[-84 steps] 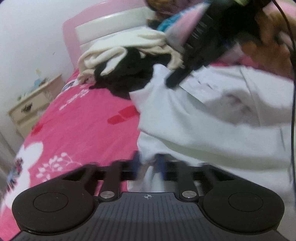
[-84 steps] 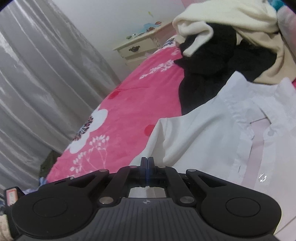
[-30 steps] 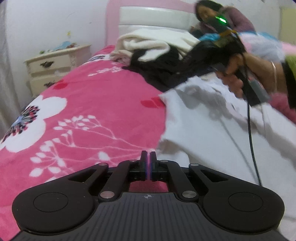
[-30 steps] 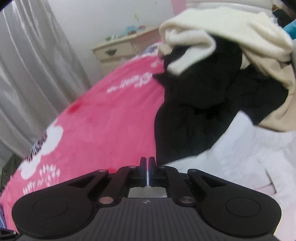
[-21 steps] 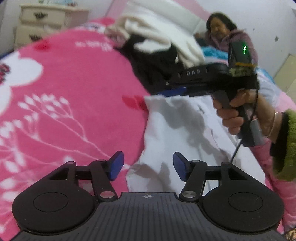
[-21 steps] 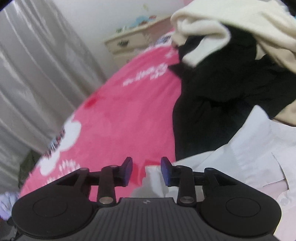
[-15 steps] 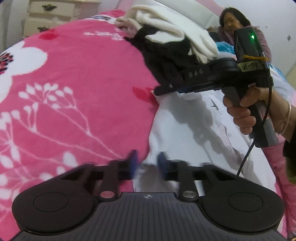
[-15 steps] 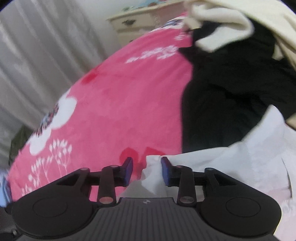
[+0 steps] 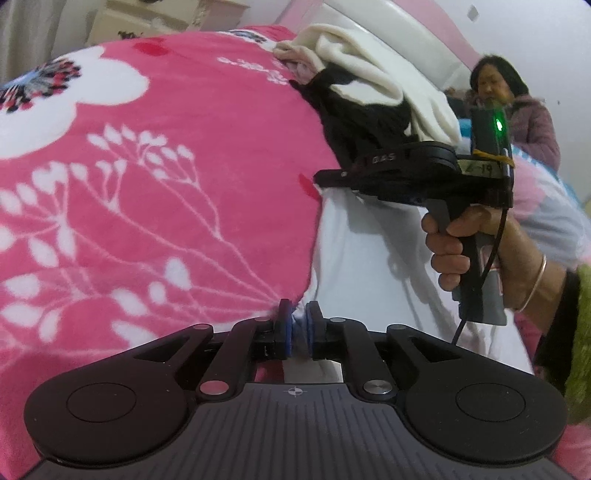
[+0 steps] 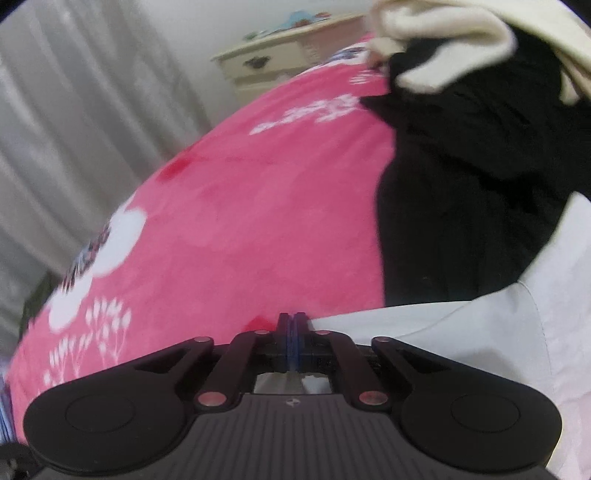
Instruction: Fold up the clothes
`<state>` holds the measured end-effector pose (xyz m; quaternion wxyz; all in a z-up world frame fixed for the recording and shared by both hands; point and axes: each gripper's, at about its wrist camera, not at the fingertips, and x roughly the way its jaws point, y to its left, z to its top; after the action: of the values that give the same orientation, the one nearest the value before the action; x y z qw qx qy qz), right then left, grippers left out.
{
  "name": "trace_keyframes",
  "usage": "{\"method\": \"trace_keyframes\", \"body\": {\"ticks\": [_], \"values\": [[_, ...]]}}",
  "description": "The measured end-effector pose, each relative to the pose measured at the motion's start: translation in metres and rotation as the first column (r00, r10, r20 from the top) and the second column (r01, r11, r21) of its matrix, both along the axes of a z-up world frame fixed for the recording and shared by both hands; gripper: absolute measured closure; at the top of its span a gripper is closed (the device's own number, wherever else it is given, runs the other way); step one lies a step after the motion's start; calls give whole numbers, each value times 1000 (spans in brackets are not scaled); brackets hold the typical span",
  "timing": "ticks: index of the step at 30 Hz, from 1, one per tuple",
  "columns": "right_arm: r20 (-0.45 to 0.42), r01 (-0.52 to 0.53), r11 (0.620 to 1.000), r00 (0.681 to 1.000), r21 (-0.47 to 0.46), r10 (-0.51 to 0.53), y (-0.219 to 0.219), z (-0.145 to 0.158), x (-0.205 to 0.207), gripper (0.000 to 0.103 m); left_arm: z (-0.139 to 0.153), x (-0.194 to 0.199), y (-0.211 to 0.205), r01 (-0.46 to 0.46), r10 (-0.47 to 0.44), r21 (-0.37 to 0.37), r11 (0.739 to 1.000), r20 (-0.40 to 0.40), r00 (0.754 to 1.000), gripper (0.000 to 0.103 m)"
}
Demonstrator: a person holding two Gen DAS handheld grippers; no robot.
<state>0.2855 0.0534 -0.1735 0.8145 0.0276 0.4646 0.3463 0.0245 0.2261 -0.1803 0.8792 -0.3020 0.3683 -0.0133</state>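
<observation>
Both my grippers are down on the white cotton shirt (image 9: 369,280) spread flat on the pink floral fleece blanket (image 9: 166,192) of the bed. Left gripper (image 9: 298,334): jaws narrow, blue pads (image 9: 285,332) pinching the shirt's near corner at its left edge, cloth bunched between them; they've just eased open slightly but still hold the fabric. Right gripper (image 10: 292,341): jaws just closed fully, pads pressed together on the shirt's edge (image 10: 424,332) where it meets the blanket; white cloth shows under and behind the pads. That view is blurred, so the pinch looks thin and I can't tell how much fabric is in it. From the left wrist view, the right gripper (image 9: 321,177) sits at the shirt's far corner, with my right hand (image 9: 454,243) wrapped on its grip, a bangle on the wrist and a green light on the body. Beyond the shirt lies a heap of black knit garment (image 10: 472,192) with a cream fleece garment (image 9: 365,74) draped over it, touching the shirt's far edge. A cream bedside drawer unit (image 10: 273,62) and grey curtain (image 10: 74,129) stand past the bed. Another person (image 9: 517,110) sits by the pink-and-white headboard (image 9: 399,22).
</observation>
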Motion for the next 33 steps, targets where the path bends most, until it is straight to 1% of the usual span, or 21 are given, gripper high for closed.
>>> {"method": "trace_keyframes", "body": {"ticks": [1, 3, 4, 5, 6, 8, 11, 14, 17, 20, 22, 23, 24, 25, 26, 29, 31, 33], "values": [[-13, 36, 999, 999, 20, -36, -5, 1, 3, 102, 0, -3, 4, -11, 11, -19, 1000, -3, 1000, 91], [-24, 132, 990, 991, 52, -131, -19, 6, 8, 88, 2, -8, 12, -40, 40, -48, 998, -1, 999, 88], [-23, 176, 982, 984, 75, -174, -29, 10, 10, 75, 3, -11, 16, -58, 58, -52, 997, 0, 998, 88], [-23, 207, 973, 978, 99, -206, -40, 15, 11, 75, 5, -14, 19, -78, 78, -54, 995, 1, 997, 88], [-23, 228, 966, 974, 118, -227, -51, 20, 11, 75, 6, -16, 24, -98, 99, -62, 993, 2, 995, 85], [-18, 262, 954, 965, 149, -262, -75, 34, 9, 75, 9, -23, 33, -133, 133, -76, 988, 4, 991, 84], [-3, 279, 942, 959, 186, -284, -113, 58, -2, 75, 18, -27, 37, -149, 150, -53, 987, 14, 989, 84], [44, 262, 942, 960, 211, -277, -152, 93, -24, 75, 32, -27, 31, -122, 123, -25, 992, 44, 991, 83], [113, 223, 948, 961, 228, -253, -187, 135, -50, 75, 46, -21, 15, -46, 45, 12, 999, 73, 996, 81], [162, 191, 949, 958, 251, -236, -222, 179, -85, 76, 52, -11, -3, 56, -59, 39, 998, 72, 996, 79], [186, 167, 955, 959, 245, -215, -244, 206, -112, 77, 47, -3, -14, 96, -102, 117, 988, 48, 994, 79], [206, 155, 961, 957, 228, -203, -254, 219, -130, 77, 41, 0, -15, 93, -97, 157, 983, 17, 995, 79], [225, 143, 967, 956, 209, -190, -263, 232, -150, 77, 33, 2, -11, 69, -65, 181, 981, -28, 997, 79], [235, 133, 973, 956, 190, -177, -275, 244, -173, 78, 26, 3, -6, 43, -30, 195, 980, -67, 997, 80], [234, 133, 976, 957, 171, -171, -285, 251, -194, 78, 24, 0, 1, 11, 4, 179, 984, -83, 997, 80], [213, 151, 982, 962, 112, -172, -311, 260, -256, 78, 37, -18, 17, -54, 61, 123, 991, -57, 997, 79], [165, 172, 983, 970, 62, -180, -322, 244, -294, 78, 55, -30, 12, -34, 39, 140, 990, -30, 999, 79], [123, 176, 984, 977, 9, -175, -323, 215, -322, 79, 73, -42, -2, 25, -23, 167, 986, -16, 1000, 78]]}}
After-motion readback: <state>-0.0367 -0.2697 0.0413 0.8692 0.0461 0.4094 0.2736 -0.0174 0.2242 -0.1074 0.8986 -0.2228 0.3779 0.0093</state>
